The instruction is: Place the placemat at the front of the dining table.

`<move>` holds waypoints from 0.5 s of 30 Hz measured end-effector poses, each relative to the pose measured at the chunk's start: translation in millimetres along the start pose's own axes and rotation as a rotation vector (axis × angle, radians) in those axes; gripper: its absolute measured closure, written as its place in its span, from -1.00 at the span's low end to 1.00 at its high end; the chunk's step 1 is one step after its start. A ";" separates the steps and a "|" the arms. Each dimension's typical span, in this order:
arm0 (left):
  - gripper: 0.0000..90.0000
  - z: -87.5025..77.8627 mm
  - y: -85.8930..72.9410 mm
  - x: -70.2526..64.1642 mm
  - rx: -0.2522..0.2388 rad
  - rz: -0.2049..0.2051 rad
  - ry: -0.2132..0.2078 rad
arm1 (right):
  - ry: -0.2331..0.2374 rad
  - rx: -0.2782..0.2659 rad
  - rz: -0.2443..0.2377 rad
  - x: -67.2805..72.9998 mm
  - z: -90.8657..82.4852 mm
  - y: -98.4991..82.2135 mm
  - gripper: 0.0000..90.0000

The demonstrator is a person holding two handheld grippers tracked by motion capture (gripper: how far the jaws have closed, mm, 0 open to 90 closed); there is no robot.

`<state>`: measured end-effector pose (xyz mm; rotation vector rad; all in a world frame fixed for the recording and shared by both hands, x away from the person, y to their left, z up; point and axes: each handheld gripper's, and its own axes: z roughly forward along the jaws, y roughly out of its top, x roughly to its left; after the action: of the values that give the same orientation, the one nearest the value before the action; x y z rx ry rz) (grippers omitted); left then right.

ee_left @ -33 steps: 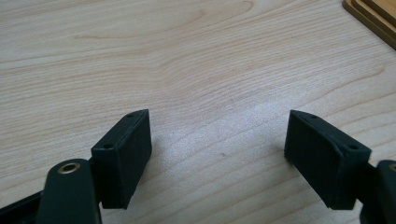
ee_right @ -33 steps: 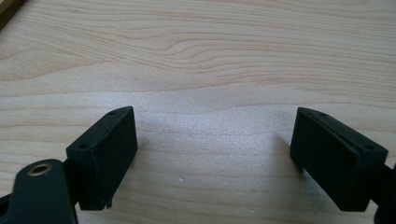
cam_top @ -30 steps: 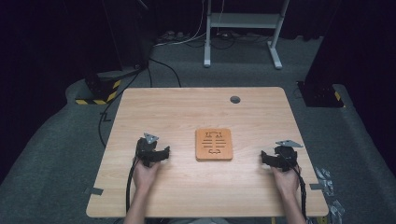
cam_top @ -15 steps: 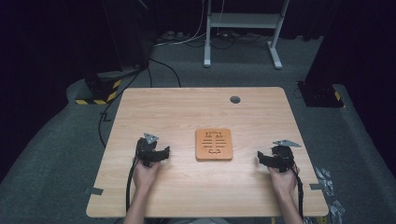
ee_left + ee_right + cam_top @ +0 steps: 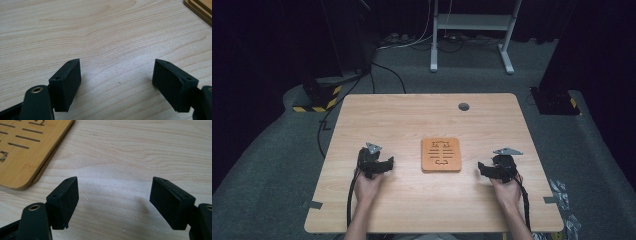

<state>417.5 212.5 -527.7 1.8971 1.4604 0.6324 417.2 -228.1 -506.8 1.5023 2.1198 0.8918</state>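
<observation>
Now right gripper (image 5: 486, 169) jaws wide, just been closing a bit, nothing btwn them, pointing left at wooden board (image 5: 441, 154) near table (image 5: 412, 115) centre. Left gripper (image 5: 384, 164) also wide open, empty, aimed right at same board. Board lies flat btwn both, untouched; small grey disc (image 5: 463, 106) at far side.

Both forearms enter from the 6 o'clock edge of the high view, reaching toward 12. The left hand (image 5: 368, 186) holds the left gripper (image 5: 388, 163), whose jaws point toward 3 o'clock and stand wide apart with nothing between them. The right hand (image 5: 507, 189) holds the right gripper (image 5: 482, 166), pointing toward 9 o'clock; its jaws have just been closing slightly, yet gape wide and hold nothing.
</observation>
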 end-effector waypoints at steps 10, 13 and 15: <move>-0.49 0.0 0.0 0.0 0.000 0.000 0.000 | 0.012 -0.018 -0.016 12.9 3.6 7.5 -0.48; -0.49 0.0 0.0 0.0 0.000 0.000 0.000 | 0.017 -0.012 -0.015 14.9 4.4 9.0 -0.48; -0.49 0.0 0.0 0.0 0.000 0.000 0.000 | 0.017 -0.024 -0.018 16.4 5.4 10.1 -0.47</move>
<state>417.5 212.5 -527.8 1.8968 1.4601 0.6326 421.9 -209.0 -503.0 1.4672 2.1240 0.9236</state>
